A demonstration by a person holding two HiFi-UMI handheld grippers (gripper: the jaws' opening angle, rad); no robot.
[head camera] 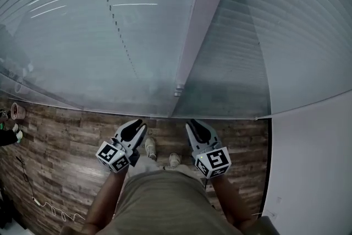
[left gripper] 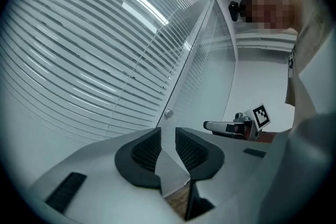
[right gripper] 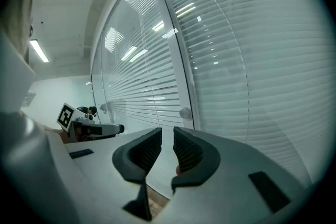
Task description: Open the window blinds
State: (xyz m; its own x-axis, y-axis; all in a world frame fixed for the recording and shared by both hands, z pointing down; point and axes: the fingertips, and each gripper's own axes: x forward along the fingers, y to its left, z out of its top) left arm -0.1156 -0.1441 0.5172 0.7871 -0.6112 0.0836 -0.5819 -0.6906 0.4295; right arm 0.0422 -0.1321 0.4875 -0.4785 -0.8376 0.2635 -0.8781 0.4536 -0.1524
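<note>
Wood floor (head camera: 66, 140) below. White mullion (head camera: 203, 25) w/ small knob (left gripper: 168, 113) splits the glazing. Blinds (head camera: 137, 36) sit behind glass, ahead of both grippers, apart from them. Left gripper (head camera: 137, 125): released, empty. Right gripper (head camera: 191, 126): clenched, empty.

Cool, even indoor light fills all views. Strip-lamp reflections streak the blinds (head camera: 66, 36) as white glare near the head view's top edge, while the floor (head camera: 66, 140) below lies dim. A lamp (right gripper: 39, 51) glows at the right gripper view's left. Wide-angle distortion curves the blinds, and both gripper views darken to black at their corners.
</note>
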